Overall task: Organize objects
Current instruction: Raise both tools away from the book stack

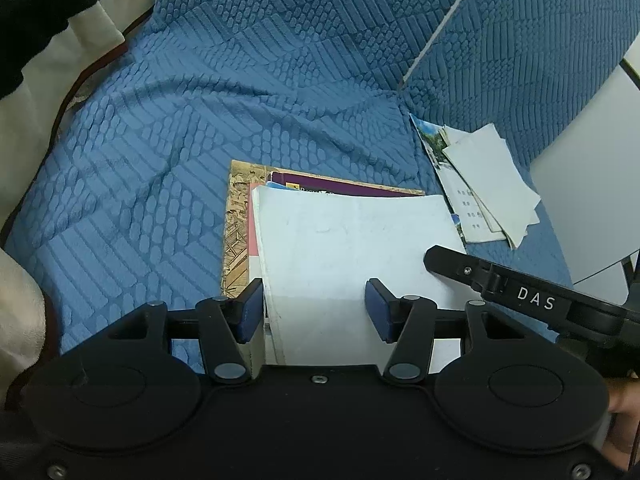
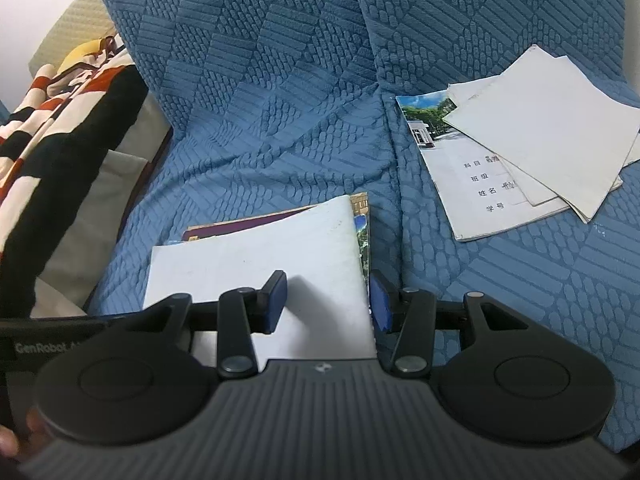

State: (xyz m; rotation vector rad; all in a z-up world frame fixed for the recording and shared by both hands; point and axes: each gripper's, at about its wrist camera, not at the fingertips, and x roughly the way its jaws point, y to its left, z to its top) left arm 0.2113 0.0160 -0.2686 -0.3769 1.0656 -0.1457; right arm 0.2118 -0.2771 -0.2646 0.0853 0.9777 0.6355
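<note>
Both wrist cams sat close, angled down over their own fingers; each caught the same book stack ahead.

"DAS" stands on the right tool; "GenRobot" on the left tool; 班级, 姓名, 学号 on a booklet at two o'clock.
</note>
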